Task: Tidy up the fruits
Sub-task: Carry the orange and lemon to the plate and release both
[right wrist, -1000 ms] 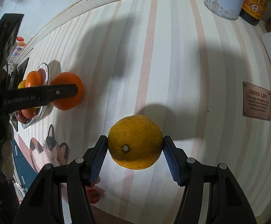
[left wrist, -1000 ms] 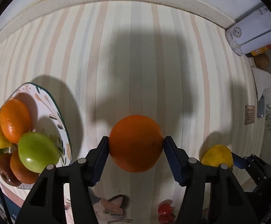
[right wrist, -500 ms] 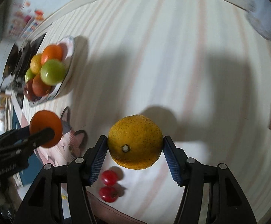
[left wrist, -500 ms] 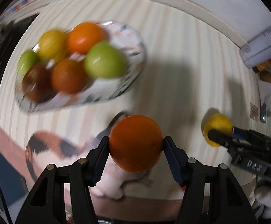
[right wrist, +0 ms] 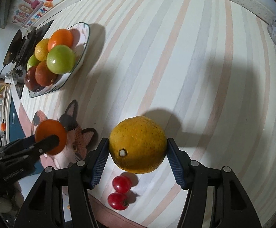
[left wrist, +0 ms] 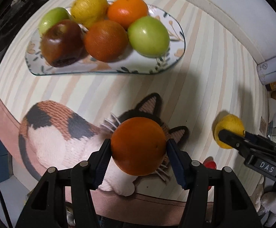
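Observation:
My left gripper [left wrist: 138, 153] is shut on an orange [left wrist: 138, 145], held above a cat picture on the tablecloth. A flowered plate [left wrist: 107, 66] lies beyond it with several fruits: green apples, oranges, a yellow citrus and a dark red apple [left wrist: 62, 41]. My right gripper [right wrist: 138, 152] is shut on a yellow citrus fruit [right wrist: 138, 143], above the striped cloth. In the right wrist view the plate [right wrist: 81, 55] sits far left, and the left gripper [right wrist: 48, 140] with its orange [right wrist: 50, 131] is at the lower left. The left wrist view shows the right gripper [left wrist: 225, 134] on the yellow fruit [left wrist: 231, 127].
Two cherry tomatoes [right wrist: 121, 191] lie on the cloth under the yellow fruit, near the table's front edge. A white container [left wrist: 274, 68] and bottles stand at the right. A dark stove [right wrist: 24, 45] sits past the plate at the left.
Both grippers have shifted left and rolled with their fruits. The plate has come from the left edge to ahead of the left gripper. The cherry tomatoes now show below the yellow fruit.

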`<control>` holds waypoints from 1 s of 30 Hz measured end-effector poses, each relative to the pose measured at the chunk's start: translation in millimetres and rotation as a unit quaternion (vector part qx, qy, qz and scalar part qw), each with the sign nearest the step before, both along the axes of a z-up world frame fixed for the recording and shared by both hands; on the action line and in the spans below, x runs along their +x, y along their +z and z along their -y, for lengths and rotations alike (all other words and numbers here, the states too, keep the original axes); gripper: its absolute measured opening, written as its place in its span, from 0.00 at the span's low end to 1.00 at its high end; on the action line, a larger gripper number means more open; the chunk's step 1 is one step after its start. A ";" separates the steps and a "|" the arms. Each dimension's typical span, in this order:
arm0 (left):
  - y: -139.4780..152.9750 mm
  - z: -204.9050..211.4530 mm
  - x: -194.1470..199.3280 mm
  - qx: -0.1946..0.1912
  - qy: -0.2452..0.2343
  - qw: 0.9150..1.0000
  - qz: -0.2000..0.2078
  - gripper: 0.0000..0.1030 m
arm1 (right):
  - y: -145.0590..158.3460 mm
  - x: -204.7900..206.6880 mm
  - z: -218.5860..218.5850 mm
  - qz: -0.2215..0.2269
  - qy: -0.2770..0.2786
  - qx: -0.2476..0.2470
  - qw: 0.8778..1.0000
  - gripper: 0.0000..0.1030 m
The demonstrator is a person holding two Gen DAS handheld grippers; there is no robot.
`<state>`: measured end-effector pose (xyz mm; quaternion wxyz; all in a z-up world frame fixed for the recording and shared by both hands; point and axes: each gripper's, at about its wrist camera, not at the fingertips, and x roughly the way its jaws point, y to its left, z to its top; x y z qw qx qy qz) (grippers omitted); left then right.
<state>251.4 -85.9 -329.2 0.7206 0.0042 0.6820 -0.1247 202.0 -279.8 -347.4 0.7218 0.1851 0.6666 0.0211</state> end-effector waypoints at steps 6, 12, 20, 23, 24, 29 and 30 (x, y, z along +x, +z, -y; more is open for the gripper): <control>57.5 -51.4 17.5 -0.025 0.038 0.998 0.046 0.54 | 36.2 35.9 -14.6 0.037 0.011 0.034 0.999 0.61; 105.4 -104.7 53.1 -0.018 0.083 0.991 0.101 0.54 | 65.9 108.7 -31.3 0.077 0.024 0.044 0.996 0.61; 73.8 -149.0 123.5 0.027 0.119 0.988 0.090 0.54 | 43.9 191.1 -54.6 0.044 0.048 0.007 0.998 0.61; 47.1 -159.9 141.0 0.028 0.128 0.990 0.058 0.55 | 33.8 199.0 -60.8 0.029 0.047 0.001 0.998 0.61; 40.1 -164.6 145.0 0.026 0.132 0.990 0.045 0.55 | 29.7 200.5 -64.3 0.025 0.047 -0.001 0.999 0.61; 15.6 -171.7 153.1 0.004 0.143 0.990 0.004 0.55 | 15.7 203.3 -69.2 0.009 0.048 -0.005 0.999 0.61; 12.9 -172.4 153.0 0.003 0.144 0.990 0.001 0.55 | 13.6 203.5 -70.7 0.008 0.046 -0.005 0.999 0.61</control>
